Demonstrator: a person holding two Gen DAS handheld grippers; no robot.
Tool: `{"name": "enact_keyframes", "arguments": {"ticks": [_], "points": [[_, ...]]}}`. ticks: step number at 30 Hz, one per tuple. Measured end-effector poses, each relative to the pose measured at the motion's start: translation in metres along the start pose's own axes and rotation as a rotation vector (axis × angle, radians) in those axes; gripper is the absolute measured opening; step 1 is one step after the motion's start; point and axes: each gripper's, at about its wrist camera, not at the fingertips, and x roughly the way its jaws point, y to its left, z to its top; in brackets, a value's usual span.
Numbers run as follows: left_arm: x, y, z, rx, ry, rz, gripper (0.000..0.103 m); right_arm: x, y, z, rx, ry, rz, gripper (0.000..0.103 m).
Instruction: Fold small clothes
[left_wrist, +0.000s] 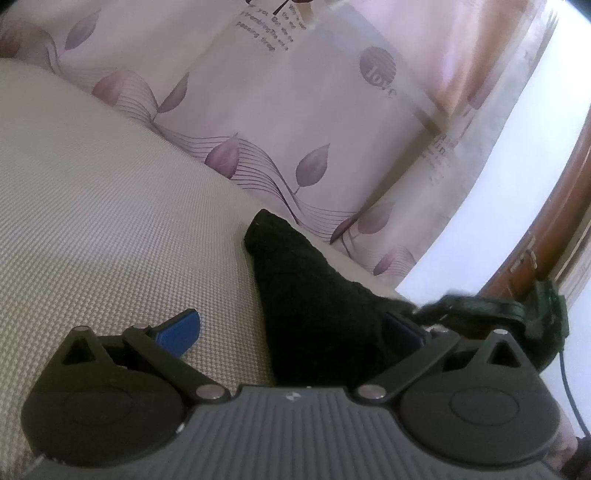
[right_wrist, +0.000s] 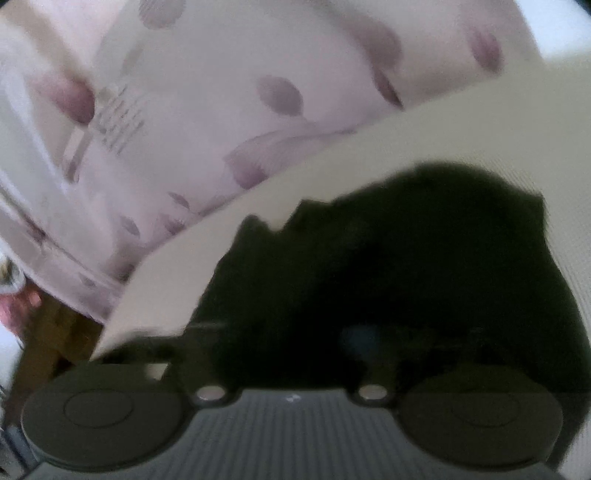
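A small black garment (left_wrist: 314, 306) lies on a beige woven surface (left_wrist: 110, 221). In the left wrist view it runs from a narrow tip back between my left gripper's (left_wrist: 291, 332) blue fingers (left_wrist: 181, 328), which stand wide apart; the right finger is partly under the cloth. The other gripper's dark body (left_wrist: 517, 314) shows at the garment's right end. The right wrist view is blurred: the black garment (right_wrist: 406, 258) fills the space over my right gripper (right_wrist: 291, 339), hiding its fingers.
A pink sheet with purple leaves and printed words (left_wrist: 295, 110) lies beyond the beige surface. A white wall and brown wooden frame (left_wrist: 554, 221) stand at the right. A dark cable (left_wrist: 569, 398) hangs at the right edge.
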Motion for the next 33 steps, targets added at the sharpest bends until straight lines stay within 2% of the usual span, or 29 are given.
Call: {"name": "enact_keyframes", "arguments": {"ticks": [3, 8, 11, 13, 15, 19, 24, 26, 27, 29, 31, 32, 33], "points": [[-0.001, 0.001, 0.0, -0.004, -0.003, 0.004, 0.103, -0.009, 0.007, 0.011, -0.082, -0.071, 0.002, 0.018], [-0.001, 0.001, 0.001, -0.004, -0.001, 0.004, 0.103, -0.05, -0.005, 0.052, -0.114, -0.191, -0.029, 0.014], [-0.001, 0.001, 0.001, -0.003, 0.003, 0.004, 0.103, -0.056, -0.026, 0.066, -0.113, -0.17, -0.064, 0.014], [-0.001, 0.001, 0.001, -0.002, 0.005, 0.003, 0.103, -0.045, -0.044, 0.063, -0.091, -0.099, -0.084, 0.014], [-0.001, 0.001, 0.001, -0.002, 0.004, 0.006, 0.103, -0.037, -0.066, 0.053, -0.076, -0.068, -0.133, 0.014], [-0.001, 0.002, 0.001, -0.006, 0.008, 0.011, 0.103, -0.04, -0.095, 0.039, 0.007, -0.103, -0.126, 0.014], [0.001, 0.001, 0.002, -0.003, 0.011, 0.011, 0.103, -0.069, -0.087, 0.043, -0.039, -0.194, -0.129, 0.013], [0.001, 0.001, 0.002, 0.001, 0.013, 0.009, 0.103, -0.07, -0.087, 0.049, -0.049, -0.189, -0.149, 0.013], [0.001, 0.001, 0.002, 0.002, 0.013, 0.009, 0.103, -0.071, -0.089, 0.049, -0.048, -0.179, -0.138, 0.014], [0.001, 0.001, 0.001, 0.0, 0.011, 0.011, 0.103, -0.075, -0.09, 0.047, -0.016, -0.173, -0.05, 0.016], [0.002, 0.002, 0.001, -0.004, 0.015, 0.011, 0.103, -0.08, -0.088, 0.038, 0.014, -0.158, 0.009, 0.024], [0.002, 0.002, 0.001, -0.004, 0.016, 0.012, 0.103, -0.08, -0.085, 0.032, 0.011, -0.153, 0.015, 0.045], [0.002, 0.002, 0.001, -0.003, 0.016, 0.012, 0.103, -0.079, -0.082, 0.028, -0.002, -0.143, 0.004, 0.074]]}}
